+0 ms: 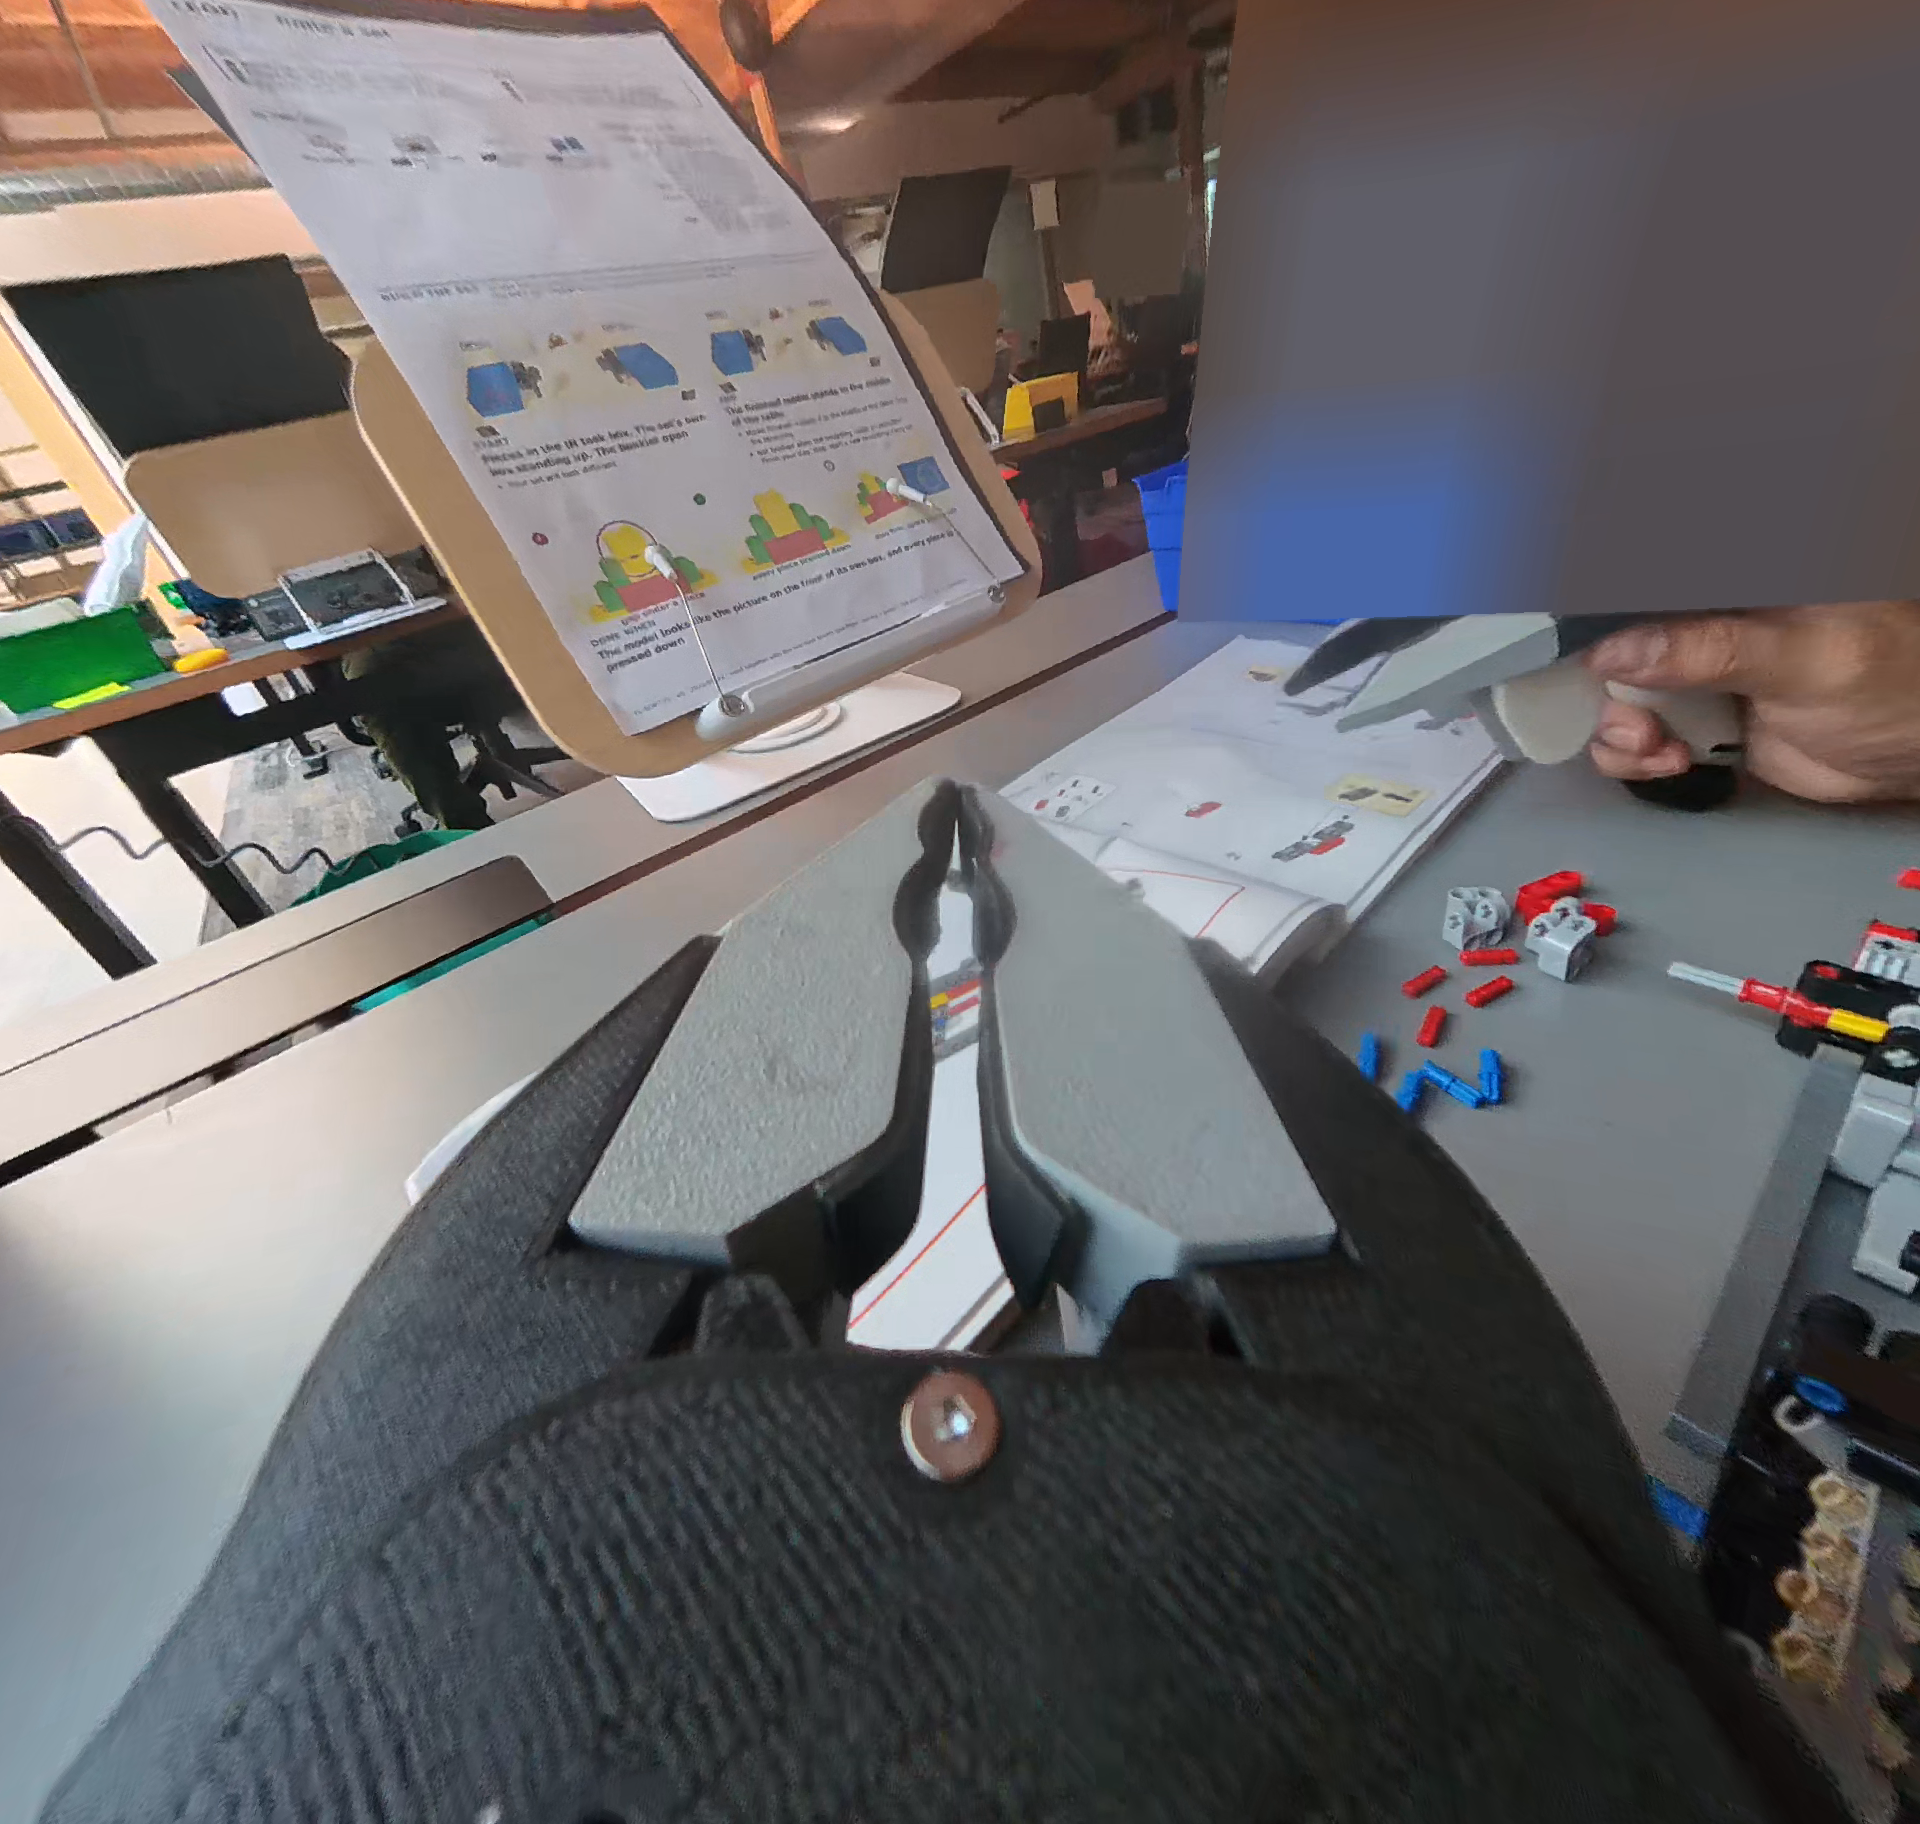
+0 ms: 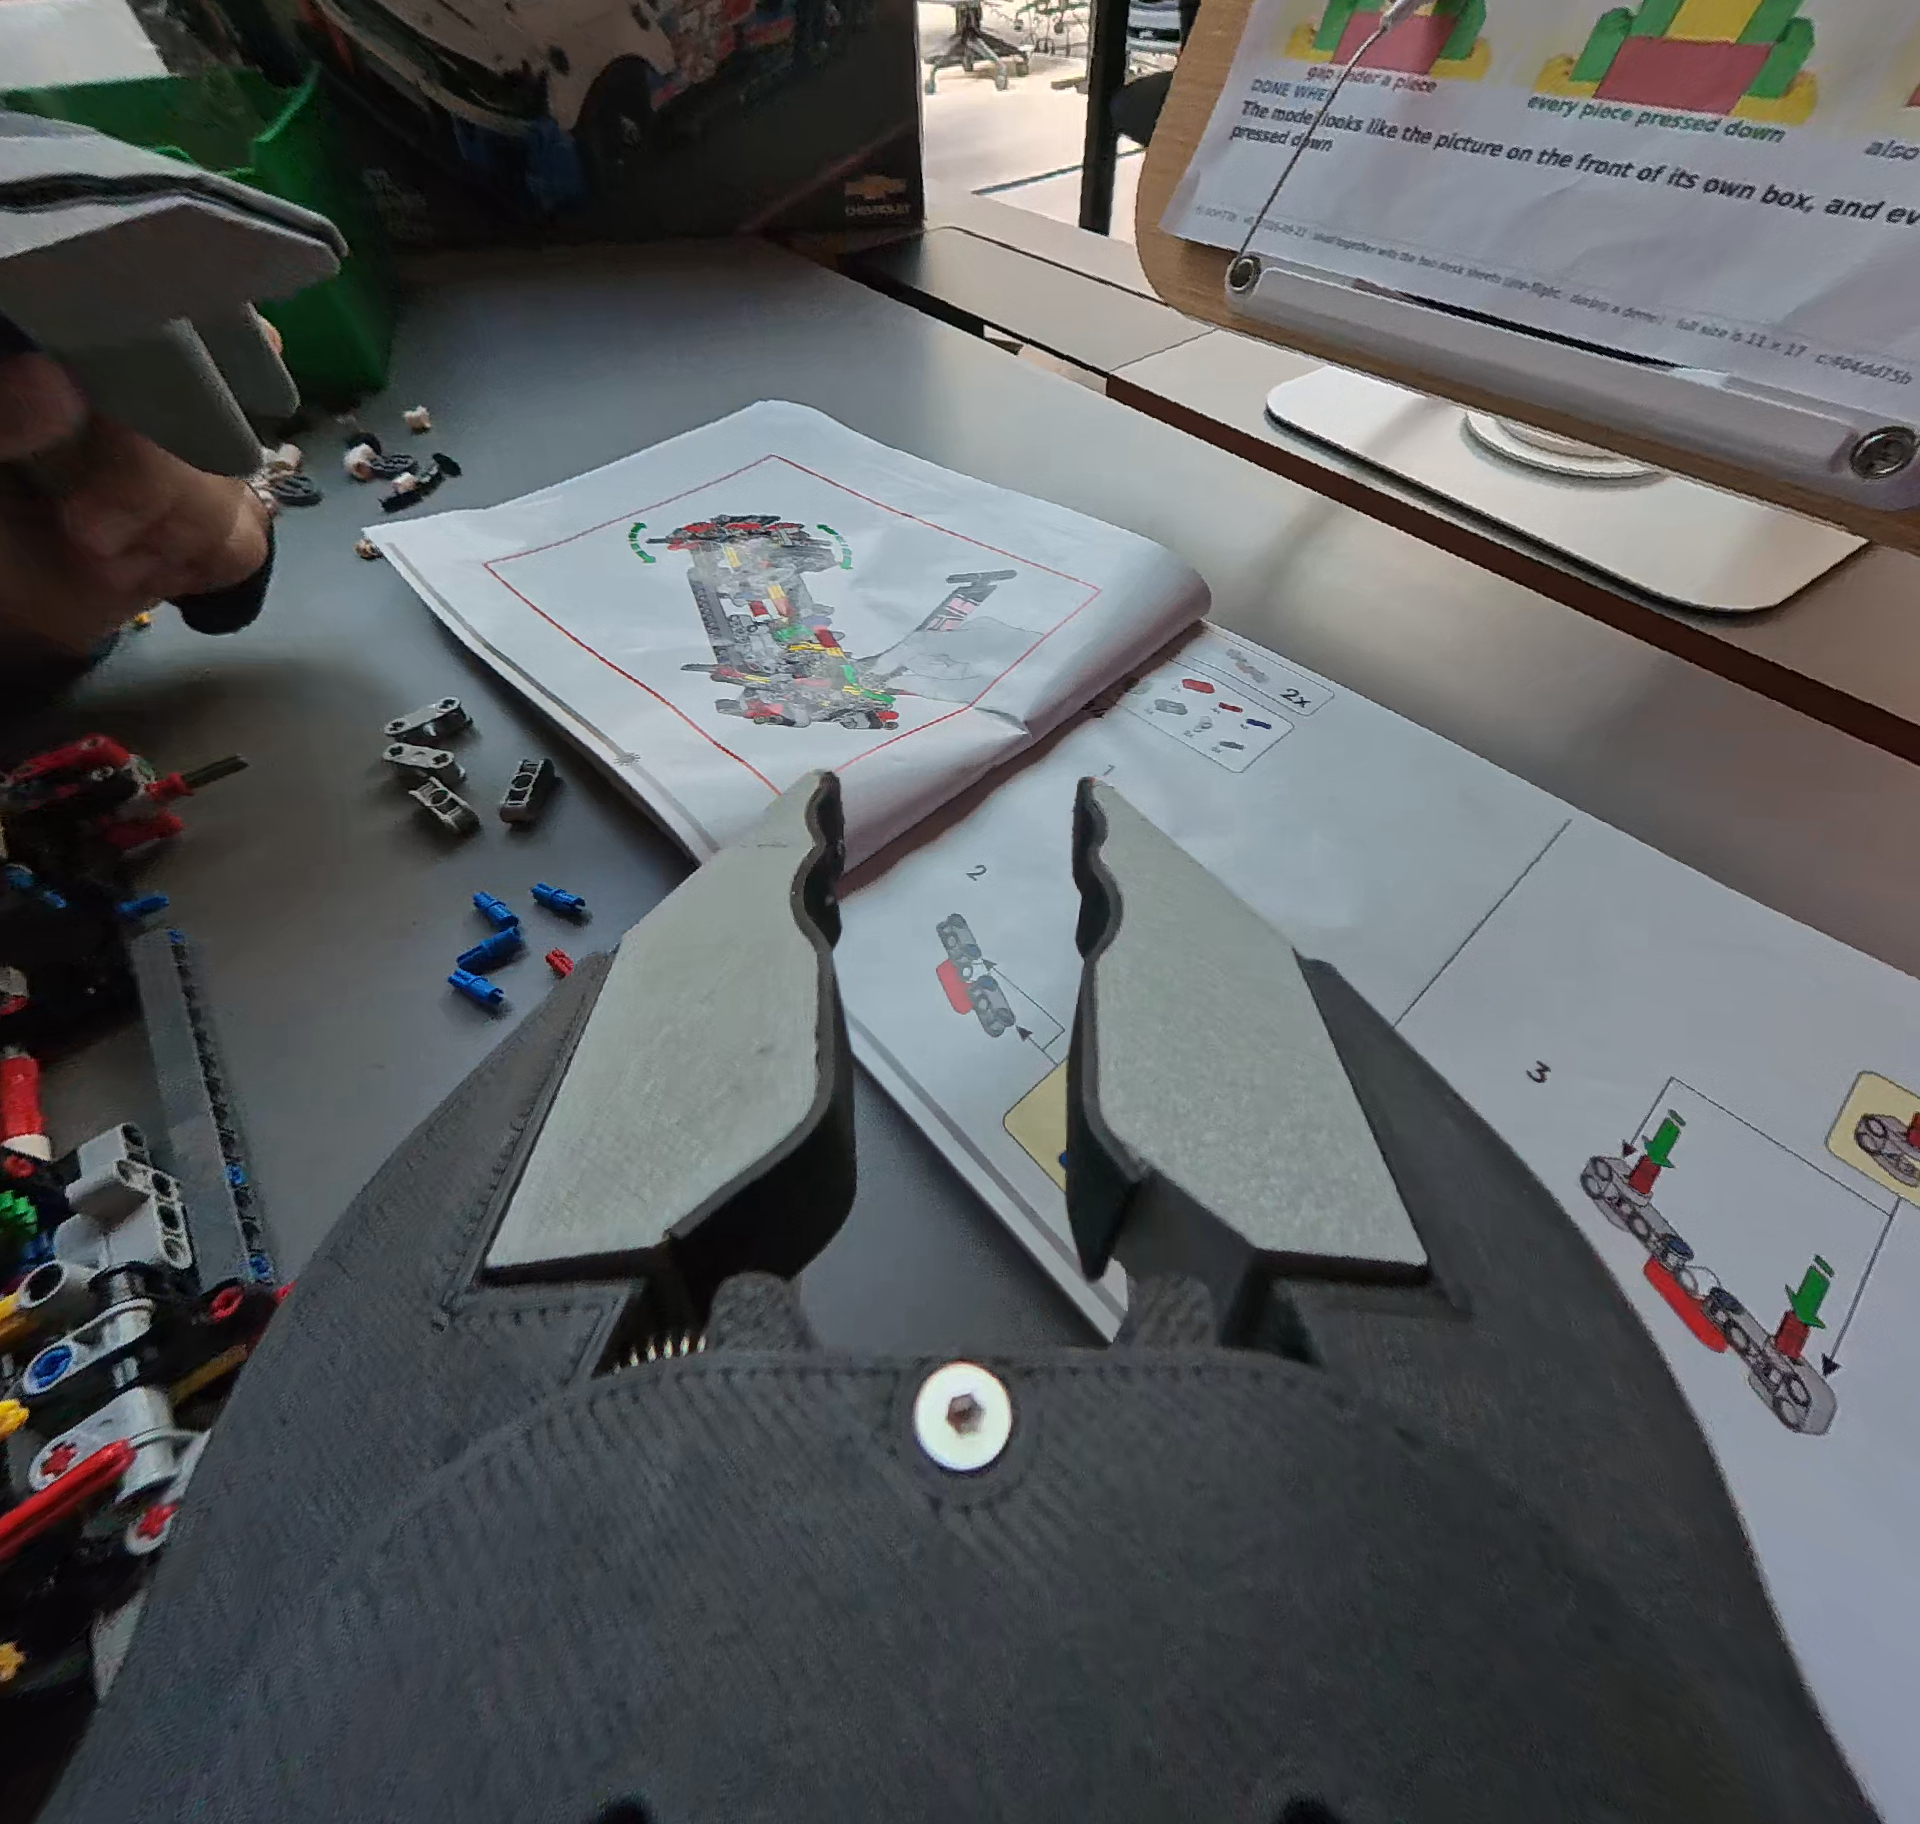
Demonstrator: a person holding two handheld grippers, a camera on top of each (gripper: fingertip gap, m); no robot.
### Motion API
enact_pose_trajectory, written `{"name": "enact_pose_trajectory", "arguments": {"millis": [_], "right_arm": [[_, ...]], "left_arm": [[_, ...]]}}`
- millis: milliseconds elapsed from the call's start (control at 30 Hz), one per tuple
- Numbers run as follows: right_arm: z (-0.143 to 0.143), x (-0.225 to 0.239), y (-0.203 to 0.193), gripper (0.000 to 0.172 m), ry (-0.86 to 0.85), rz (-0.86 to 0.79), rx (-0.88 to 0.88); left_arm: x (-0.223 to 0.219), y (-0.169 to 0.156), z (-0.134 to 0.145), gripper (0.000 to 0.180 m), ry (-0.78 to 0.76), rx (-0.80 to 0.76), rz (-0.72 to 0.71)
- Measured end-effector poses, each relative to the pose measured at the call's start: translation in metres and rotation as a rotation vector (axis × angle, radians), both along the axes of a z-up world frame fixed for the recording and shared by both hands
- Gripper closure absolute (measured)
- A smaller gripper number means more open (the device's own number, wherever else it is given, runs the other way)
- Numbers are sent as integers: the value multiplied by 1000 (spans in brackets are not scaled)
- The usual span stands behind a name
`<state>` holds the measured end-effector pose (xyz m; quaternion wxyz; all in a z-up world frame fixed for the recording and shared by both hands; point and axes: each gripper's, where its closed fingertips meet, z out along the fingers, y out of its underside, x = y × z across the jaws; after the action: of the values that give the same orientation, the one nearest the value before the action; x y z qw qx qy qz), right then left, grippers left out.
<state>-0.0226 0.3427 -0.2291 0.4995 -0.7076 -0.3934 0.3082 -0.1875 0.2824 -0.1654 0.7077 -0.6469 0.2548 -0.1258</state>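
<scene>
The white stapled instruction booklet [image 2: 790, 621] is lying open along the grey desk's [image 2: 1455, 631] far edge, its left page bulging at the fold. The right gripper [image 2: 956, 818] is hovering above the fold, jaws apart and empty. The left gripper [image 1: 956, 818], jaws together on nothing, is hanging over the left page. Flattening calls for gentle pressure, I judge. Blue plastic pins [image 2: 499, 943] are lying beside the booklet.

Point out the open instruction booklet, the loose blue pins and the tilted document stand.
Instruction booklet [image 2: 790, 621]: right wrist view, on the left page's printed model picture.
Blue pins [image 2: 488, 948]: right wrist view, on one pin in the cluster beside the booklet.
Document stand [image 1: 810, 735]: left wrist view, on its white base plate.
</scene>
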Motion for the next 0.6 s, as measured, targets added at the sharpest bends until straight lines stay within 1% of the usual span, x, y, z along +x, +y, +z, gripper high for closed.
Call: {"name": "enact_pose_trajectory", "arguments": {"millis": [100,133,167,333,433,500,600], "right_arm": [[5,-2,-7,132,49,28,-8],[4,0,-6,132,43,24,-3],[3,1,-4,132,33,17,-2],[6,7,-2,134,64,14,-17],[9,5,-4,136,36,17,32],[12,5,-3,138,21,9,81],[18,6,-5,145,42,23,104]], "left_arm": [[5,-6,5,180,-34,13,-41],[7,-9,8,180,-33,38,-54],[8,-10,10,180,-26,58,-56],[8,-8,5,180,8,49,-43],[5,-6,6,180,-25,34,-44],[1,0,0,180,-44,11,-31],[-1,5,-7,180,-49,-13,-31]]}}
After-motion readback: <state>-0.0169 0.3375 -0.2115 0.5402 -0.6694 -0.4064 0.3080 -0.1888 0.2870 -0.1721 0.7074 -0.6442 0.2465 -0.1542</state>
